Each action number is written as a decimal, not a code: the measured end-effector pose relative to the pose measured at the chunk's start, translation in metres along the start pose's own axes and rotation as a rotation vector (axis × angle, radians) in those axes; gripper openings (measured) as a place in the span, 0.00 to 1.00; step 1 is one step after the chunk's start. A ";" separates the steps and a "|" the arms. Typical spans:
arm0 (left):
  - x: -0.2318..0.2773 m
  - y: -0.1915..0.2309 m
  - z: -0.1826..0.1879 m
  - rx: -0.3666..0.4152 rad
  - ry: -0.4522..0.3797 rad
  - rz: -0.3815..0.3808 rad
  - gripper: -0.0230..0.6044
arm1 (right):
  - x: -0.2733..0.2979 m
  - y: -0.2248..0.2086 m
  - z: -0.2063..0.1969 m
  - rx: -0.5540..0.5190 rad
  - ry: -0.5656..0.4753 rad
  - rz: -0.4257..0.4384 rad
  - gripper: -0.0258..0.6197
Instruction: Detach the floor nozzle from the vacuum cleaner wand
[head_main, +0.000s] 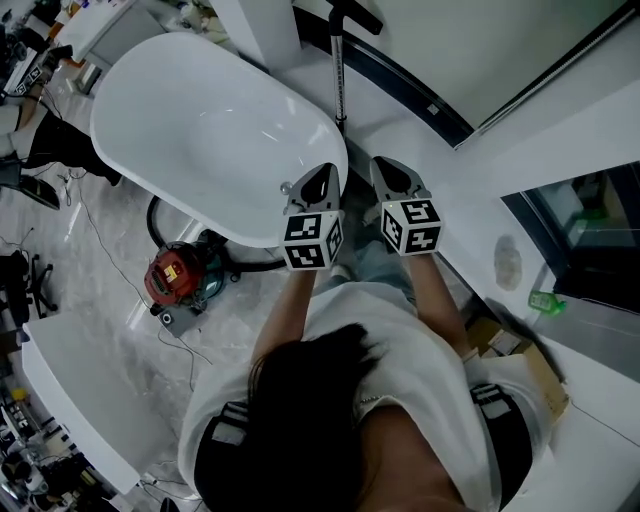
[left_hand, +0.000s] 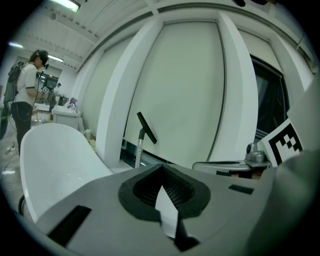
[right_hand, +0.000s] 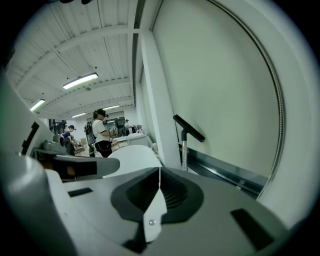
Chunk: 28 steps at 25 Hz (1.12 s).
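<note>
The vacuum wand is a silver tube standing upright against the dark window sill beyond the tub. A black bar-shaped head sits tilted at its top end. Both gripper views show it ahead: wand with head, and wand with head. My left gripper and right gripper are held side by side, short of the wand and touching nothing. The left gripper is shut and empty. The right gripper is also shut and empty.
A white bathtub fills the left. Below it on the floor sits a red canister vacuum with a black hose. A cardboard box and a green bottle lie at the right. A person stands far back.
</note>
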<state>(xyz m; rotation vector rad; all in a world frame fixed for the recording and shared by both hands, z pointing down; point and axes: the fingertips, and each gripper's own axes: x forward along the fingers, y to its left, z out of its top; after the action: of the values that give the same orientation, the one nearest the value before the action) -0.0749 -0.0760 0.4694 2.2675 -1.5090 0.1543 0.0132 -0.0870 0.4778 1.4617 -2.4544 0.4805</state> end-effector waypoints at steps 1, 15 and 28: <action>0.007 0.002 0.001 -0.004 0.003 0.006 0.04 | 0.006 -0.006 0.003 0.002 -0.002 0.002 0.06; 0.113 0.020 0.040 -0.053 -0.009 0.116 0.04 | 0.104 -0.081 0.064 -0.057 0.010 0.094 0.06; 0.194 0.015 0.072 -0.077 -0.057 0.215 0.04 | 0.169 -0.119 0.111 -0.083 -0.018 0.189 0.06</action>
<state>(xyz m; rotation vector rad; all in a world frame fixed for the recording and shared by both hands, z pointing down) -0.0185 -0.2760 0.4681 2.0630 -1.7556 0.0920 0.0349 -0.3198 0.4568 1.2143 -2.6067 0.3977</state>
